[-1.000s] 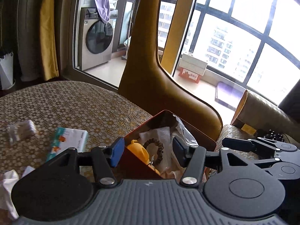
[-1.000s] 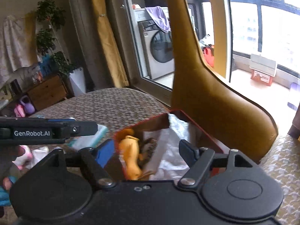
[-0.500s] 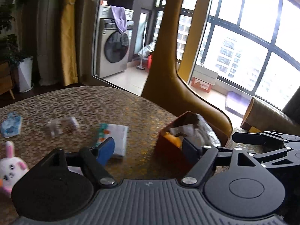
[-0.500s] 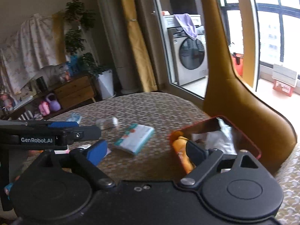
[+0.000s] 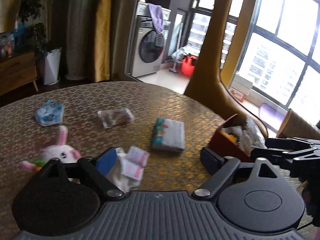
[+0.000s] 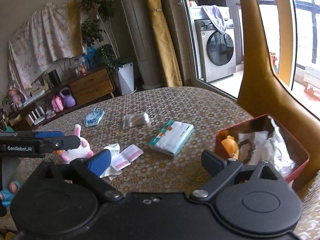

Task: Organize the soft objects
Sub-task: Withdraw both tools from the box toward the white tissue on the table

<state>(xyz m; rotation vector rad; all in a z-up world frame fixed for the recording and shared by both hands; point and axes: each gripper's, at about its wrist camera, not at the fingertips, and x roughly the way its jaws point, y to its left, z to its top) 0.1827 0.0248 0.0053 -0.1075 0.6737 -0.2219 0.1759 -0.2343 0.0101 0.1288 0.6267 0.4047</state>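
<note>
A red box (image 5: pixel 222 146) stands at the table's right edge, with an orange toy (image 6: pixel 230 146), white cloth and a hair tie inside. On the table lie a tissue pack (image 5: pixel 169 135), a white bunny plush (image 5: pixel 58 153), a crumpled white cloth (image 6: pixel 113 150) with pink sachets (image 5: pixel 134 164), a clear bag of swabs (image 5: pixel 115 117) and a blue packet (image 5: pixel 49 113). My left gripper (image 5: pixel 159 160) hovers over the near table, its jaws opening with nothing between them. My right gripper (image 6: pixel 156 162) is beside it on the right, just left of the box (image 6: pixel 301 152), also opening and holding nothing.
A tall mustard chair back (image 6: pixel 260 80) rises right behind the box. The round patterned table (image 5: pixel 140 94) drops off at its far edge toward a glass door and a washing machine (image 5: pixel 148 54). A wooden cabinet (image 6: pixel 92 86) and plants stand at the far left.
Both grippers have drawn back from the red box and swung left, so the scattered items come into view. Both pairs of jaws have spread wider.
</note>
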